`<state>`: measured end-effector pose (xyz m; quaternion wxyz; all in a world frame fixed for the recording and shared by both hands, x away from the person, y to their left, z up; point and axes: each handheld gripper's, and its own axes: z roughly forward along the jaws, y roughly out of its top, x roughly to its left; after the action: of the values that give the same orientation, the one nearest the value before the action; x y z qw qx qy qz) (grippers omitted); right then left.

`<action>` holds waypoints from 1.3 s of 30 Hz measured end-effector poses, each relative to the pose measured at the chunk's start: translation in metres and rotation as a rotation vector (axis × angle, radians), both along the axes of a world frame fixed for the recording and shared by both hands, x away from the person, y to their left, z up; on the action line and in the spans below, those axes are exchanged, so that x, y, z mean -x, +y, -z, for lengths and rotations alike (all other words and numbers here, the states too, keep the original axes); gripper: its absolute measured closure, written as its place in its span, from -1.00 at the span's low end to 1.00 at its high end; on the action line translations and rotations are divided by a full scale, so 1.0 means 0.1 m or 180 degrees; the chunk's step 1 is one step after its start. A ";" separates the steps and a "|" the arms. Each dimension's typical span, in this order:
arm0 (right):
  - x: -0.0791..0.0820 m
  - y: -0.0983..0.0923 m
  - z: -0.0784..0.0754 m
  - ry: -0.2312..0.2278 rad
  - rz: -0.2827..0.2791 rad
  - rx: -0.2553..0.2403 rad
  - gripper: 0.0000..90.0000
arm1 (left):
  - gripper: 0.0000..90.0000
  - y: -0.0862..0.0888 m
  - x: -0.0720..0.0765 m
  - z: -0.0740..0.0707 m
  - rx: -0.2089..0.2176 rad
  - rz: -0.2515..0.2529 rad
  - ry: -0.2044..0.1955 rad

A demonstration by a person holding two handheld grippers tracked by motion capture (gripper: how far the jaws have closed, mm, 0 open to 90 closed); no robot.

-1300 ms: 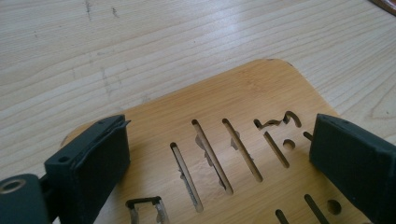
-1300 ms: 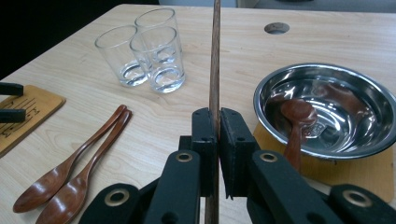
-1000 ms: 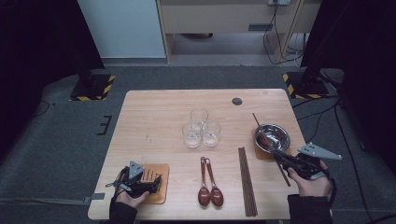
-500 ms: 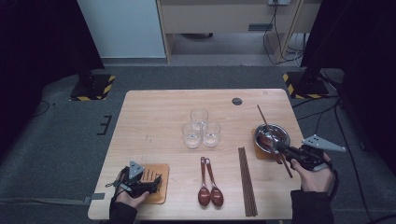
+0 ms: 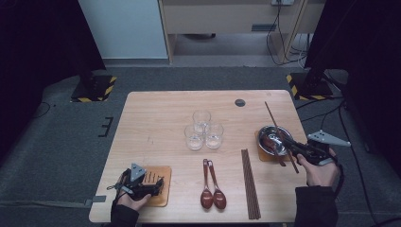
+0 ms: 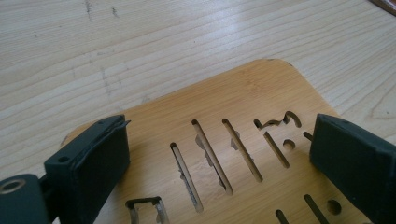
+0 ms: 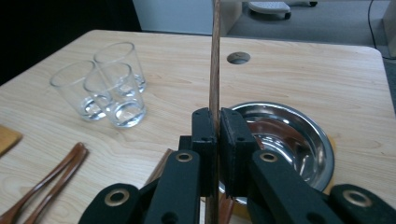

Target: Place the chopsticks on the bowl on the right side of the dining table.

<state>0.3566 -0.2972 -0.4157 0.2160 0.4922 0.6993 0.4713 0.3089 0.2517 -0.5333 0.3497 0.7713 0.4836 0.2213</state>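
My right gripper [image 5: 291, 147] [image 7: 219, 116] is shut on a single dark wooden chopstick [image 5: 274, 118] [image 7: 215, 70], gripping it partway along so the stick stands upright between the jaws. It hovers over the steel bowl [image 5: 272, 139] [image 7: 289, 135], which sits on a wooden coaster at the table's right edge. My left gripper [image 5: 157, 184] [image 6: 219, 158] rests low over another slotted wooden coaster [image 5: 165, 172] [image 6: 261, 93] at the front left. Its jaws stand wide apart with nothing between them.
Three empty glasses [image 5: 203, 130] [image 7: 107, 88] cluster mid-table. Two brown spoons [image 5: 212, 189] [image 7: 51, 182] lie near the front edge, with more chopsticks [image 5: 250, 184] [image 7: 161, 168] lying to their right. The wooden table [image 5: 156, 118] has a cable hole [image 5: 240, 102] at the back.
My right gripper has shifted slightly right and away from the front edge, carrying the chopstick; its far tip now reaches farther back. The left gripper stayed put.
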 end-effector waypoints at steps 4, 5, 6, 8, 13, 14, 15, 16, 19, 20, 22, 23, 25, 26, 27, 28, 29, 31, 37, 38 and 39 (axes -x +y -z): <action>-0.05 -0.05 0.04 0.0035 0.0034 0.0015 0.89 | -0.91 0.00 0.00 0.00 0.0001 -0.0001 0.0000; -0.06 -0.07 0.05 0.0038 0.0040 0.0012 0.89 | -0.91 0.00 0.00 0.00 0.0001 -0.0001 -0.0001; -0.07 -0.08 0.05 0.0043 0.0062 0.0010 0.89 | -0.91 0.00 0.00 0.00 0.0000 -0.0001 0.0000; -0.09 -0.11 0.07 0.0044 0.0095 0.0019 0.89 | -0.91 0.00 0.00 0.00 0.0001 -0.0001 -0.0001; -0.16 -0.15 0.11 0.0080 0.0122 0.0016 0.89 | -0.91 0.00 0.00 0.00 0.0000 0.0000 0.0000; -0.17 -0.16 0.12 0.0089 0.0124 0.0009 0.89 | -0.91 0.00 0.00 0.00 0.0000 0.0000 -0.0001; -0.18 -0.17 0.13 0.0084 0.0128 0.0003 0.89 | -0.91 0.00 0.00 0.00 0.0000 0.0000 0.0000; -0.19 -0.18 0.14 0.0083 0.0125 0.0009 0.89 | -0.91 0.00 0.00 0.00 0.0001 0.0000 0.0000; -0.23 -0.18 0.15 0.0097 0.0133 -0.0005 0.89 | -0.91 0.00 0.00 0.00 0.0000 0.0000 0.0000; -0.24 -0.18 0.16 0.0099 0.0136 -0.0007 0.89 | -0.91 0.00 0.00 0.00 0.0000 -0.0001 0.0000; -0.26 -0.18 0.17 0.0116 0.0128 0.0011 0.89 | -0.91 0.00 0.00 0.00 0.0000 0.0000 0.0000; -0.28 -0.18 0.19 0.0128 0.0134 0.0019 0.89 | -0.91 0.00 0.00 0.00 0.0001 -0.0001 0.0000; -0.31 -0.18 0.21 0.0146 0.0138 0.0030 0.89 | -0.91 0.00 0.00 0.00 0.0000 0.0000 0.0000; -0.32 -0.18 0.22 0.0158 0.0132 0.0041 0.89 | -0.91 0.00 0.00 0.00 0.0001 -0.0001 0.0000; -0.34 -0.18 0.24 0.0167 0.0143 0.0041 0.89 | -0.91 0.00 0.00 0.00 0.0000 0.0000 0.0000; -0.34 -0.18 0.24 0.0180 0.0135 0.0039 0.89 | -0.91 0.00 0.00 0.00 0.0000 0.0000 -0.0001; -0.36 -0.19 0.26 0.0183 0.0139 0.0043 0.89 | -0.91 0.00 0.00 0.00 0.0000 0.0000 0.0000; -0.37 -0.19 0.28 0.0194 0.0151 0.0066 0.89 | -0.91 0.00 0.00 0.00 0.0000 0.0000 0.0000; -0.42 -0.21 0.34 0.0263 0.0187 0.0065 0.89 | -0.91 0.00 0.00 0.00 -0.0001 0.0001 0.0000; -0.43 -0.21 0.35 0.0264 0.0182 0.0062 0.89 | -0.91 0.00 0.00 0.00 0.0000 0.0000 0.0000; -0.44 -0.22 0.36 0.0271 0.0180 0.0061 0.89 | -0.91 0.00 0.00 0.00 0.0001 -0.0001 -0.0001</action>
<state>0.4003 -0.3191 -0.4519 0.2040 0.5293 0.6981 0.4370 0.3089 0.2516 -0.5333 0.3498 0.7711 0.4837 0.2214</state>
